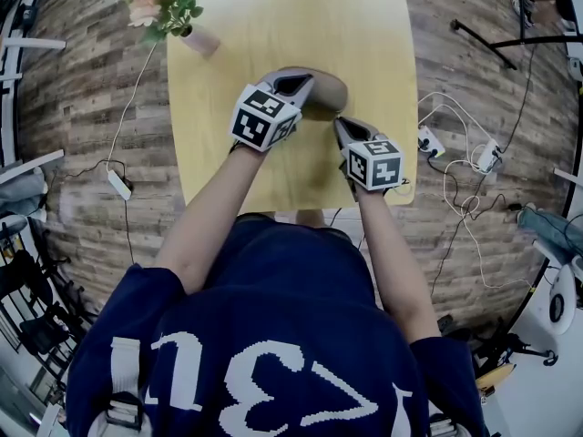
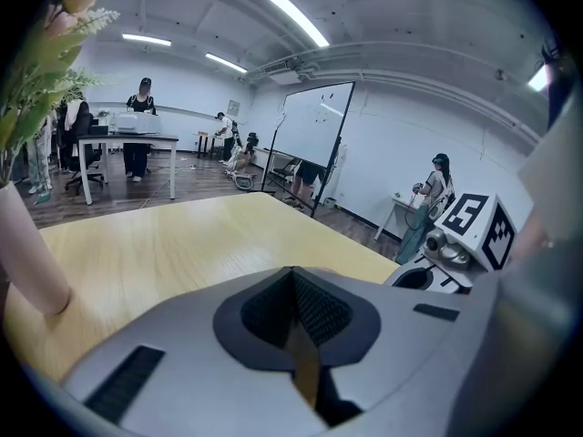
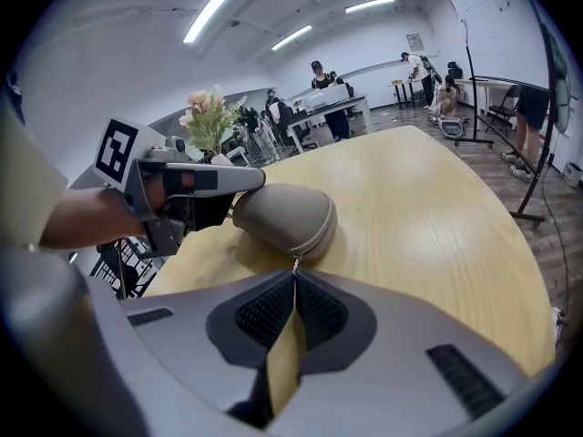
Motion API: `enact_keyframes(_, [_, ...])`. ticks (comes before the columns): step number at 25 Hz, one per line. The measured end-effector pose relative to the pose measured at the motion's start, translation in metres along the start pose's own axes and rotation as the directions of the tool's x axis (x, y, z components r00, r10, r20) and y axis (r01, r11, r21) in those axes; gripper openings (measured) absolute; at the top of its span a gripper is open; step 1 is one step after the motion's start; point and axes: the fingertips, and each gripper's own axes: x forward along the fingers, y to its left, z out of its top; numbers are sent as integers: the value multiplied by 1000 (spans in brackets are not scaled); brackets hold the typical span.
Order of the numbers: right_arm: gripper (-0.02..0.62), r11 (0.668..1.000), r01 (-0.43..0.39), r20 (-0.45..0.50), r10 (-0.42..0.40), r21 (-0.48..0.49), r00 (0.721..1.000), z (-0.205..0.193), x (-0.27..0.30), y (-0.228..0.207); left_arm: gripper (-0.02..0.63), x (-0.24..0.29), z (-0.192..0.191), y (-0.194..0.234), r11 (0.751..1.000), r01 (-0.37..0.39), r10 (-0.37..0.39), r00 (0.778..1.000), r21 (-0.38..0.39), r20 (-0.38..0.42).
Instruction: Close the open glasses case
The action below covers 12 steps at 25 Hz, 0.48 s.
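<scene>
A taupe glasses case point(image 1: 325, 92) lies near the middle of the yellow table point(image 1: 301, 25), its zipper seam closed along the side I see in the right gripper view, case point(image 3: 287, 215). My left gripper point(image 1: 296, 85) is shut and its tip rests on the case's left end; the same left gripper point(image 3: 239, 178) shows on top of the case from the right. The case is hidden in the left gripper view, where the left gripper point(image 2: 293, 273) shows its jaws together. My right gripper point(image 3: 294, 273) is shut on the small zipper pull point(image 3: 294, 264) at the case's near end.
A pink vase point(image 1: 199, 39) with flowers stands at the table's far left corner. Cables and power strips point(image 1: 428, 141) lie on the wooden floor to the right. Desks and people are far off in the room.
</scene>
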Motion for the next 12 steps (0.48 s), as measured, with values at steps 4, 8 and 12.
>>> enact_keyframes(4, [29,1000,-2,9,2,30,1000,6,3,-1,14,-1,0,1,1000,-1,1,1000,1,1])
enact_keyframes(8, [26,1000,-2,1,2,9,1000,6,1,-1,14,-1,0,0,1000,-2,2,1000,7,1])
enact_keyframes(12, [25,1000,5,1,-5,-28,1000,7,-2,-3,14,0,0,-1,999,-8,8,1000,37,-7])
